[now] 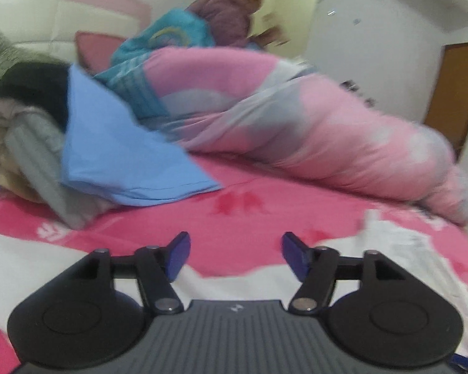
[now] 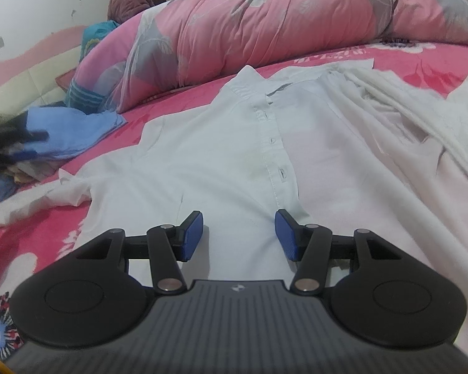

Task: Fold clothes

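left tongs [image 1: 235, 257] agape over seemingly pink bedsheet [image 1: 249, 218]

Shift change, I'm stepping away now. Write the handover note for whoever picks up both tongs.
Left tongs: open, empty, hanging over the pink bedsheet, aimed at the clothes pile.
Right tongs: open, empty, low over the lower front of the white shirt.
White shirt lies spread on the bed, button placket up, collar toward the pink duvet; far sleeve bunched.
Blue garment rests on the pile, looking folded.
Done: shirt laid out.
Left: fold it, then the remaining pile.
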The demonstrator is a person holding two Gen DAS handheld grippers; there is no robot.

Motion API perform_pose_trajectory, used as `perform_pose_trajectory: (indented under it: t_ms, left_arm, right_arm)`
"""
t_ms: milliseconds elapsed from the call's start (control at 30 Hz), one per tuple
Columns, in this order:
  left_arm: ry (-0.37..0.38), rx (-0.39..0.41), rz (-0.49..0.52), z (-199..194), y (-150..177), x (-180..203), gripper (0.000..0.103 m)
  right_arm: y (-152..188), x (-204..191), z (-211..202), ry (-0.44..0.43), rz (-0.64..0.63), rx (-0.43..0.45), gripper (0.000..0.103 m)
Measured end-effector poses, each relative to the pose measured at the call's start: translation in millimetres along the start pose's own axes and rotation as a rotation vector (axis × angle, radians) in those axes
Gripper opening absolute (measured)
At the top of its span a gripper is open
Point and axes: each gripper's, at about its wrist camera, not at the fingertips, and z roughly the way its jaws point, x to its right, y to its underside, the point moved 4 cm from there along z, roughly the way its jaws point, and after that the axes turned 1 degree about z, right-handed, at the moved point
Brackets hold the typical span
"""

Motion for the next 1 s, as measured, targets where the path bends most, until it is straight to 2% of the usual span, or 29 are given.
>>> perform_pose_trajectory:
  t_ms: [67, 200, 267, 400, 533, 600, 733, 900, 1000]
  left_arm:
    - [0.038, 0.028, 0.027, -17.0, 2.8, 20.6, 0.074]
    - [0.119, 0.009, 0.133, -28.2, 21.5, 74.5, 0.074]
    - [0.159, -0.014, 0.174, -29.2, 33.4, 99.3, 0.074]
    - [0.258, -0.076, 0.258, -29.6, 66.1, 145.8, 0.074]
    - [0.354, -0.146, 0.353, -34.8, 103.7, 182.1, 0.073]
    - [0.406, -0.171, 0.399, -40.4, 120.9, 194.9, 0.073]
    - [0.445, -0.200, 0.495, -51.2, 148.7, 214.8, 0.073]
    - [0.387, -0.210, 0.677, -57.4, 181.1, 228.0, 0.073]
    - [0.356, -0.221, 0.690, -60.6, 182.5, 227.1, 0.073]
  right_arm:
    - [-6.3, -2.3, -15.1, 0.047, -0.001, 0.051, 0.051]
    - [-18.2, 2.5, -66.2, 0.016, 0.055, 0.154, 0.052]
    - [-19.2, 5.9, -94.8, 0.049, 0.022, 0.167, 0.053]
    - [-2.2, 33.1, -162.0, 0.175, -0.026, 0.202, 0.057]
    - [33.0, 83.5, -231.0, 0.365, 0.042, 0.253, 0.057]
    - [44.8, 95.4, -243.4, 0.391, 0.049, 0.270, 0.057]
    - [65.3, 111.1, -257.2, 0.410, 0.028, 0.293, 0.057]
    - [90.9, 130.6, -274.3, 0.435, 0.001, 0.322, 0.046]
    - [103.8, 141.0, -280.1, 0.453, -0.029, 0.326, 0.038]
